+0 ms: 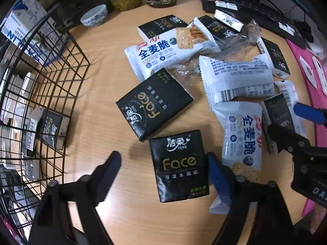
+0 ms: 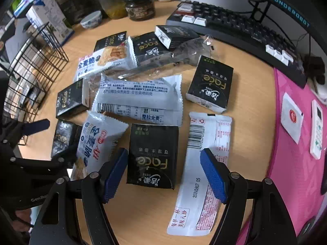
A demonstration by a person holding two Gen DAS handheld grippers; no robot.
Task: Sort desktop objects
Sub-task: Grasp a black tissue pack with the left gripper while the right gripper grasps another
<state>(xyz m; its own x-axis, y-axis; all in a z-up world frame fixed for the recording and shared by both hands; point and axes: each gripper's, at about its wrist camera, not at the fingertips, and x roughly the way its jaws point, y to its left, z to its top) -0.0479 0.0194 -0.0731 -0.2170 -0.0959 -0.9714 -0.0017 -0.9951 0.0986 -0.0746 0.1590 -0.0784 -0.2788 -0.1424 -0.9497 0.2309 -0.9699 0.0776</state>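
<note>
Packet of tissues, black glossy plastic, lies flat between my left gripper's wide-open jaws, ungripped; another between my right gripper's.

**An office desk, cluttered with snacks and tissues**

A wood-grain surface carries a black keyboard below a monitor's edge. A pink mat, a wire basket, a sauce jar, a small bowl, tissue packs and cracker packets suggest a personal workstation.
</note>
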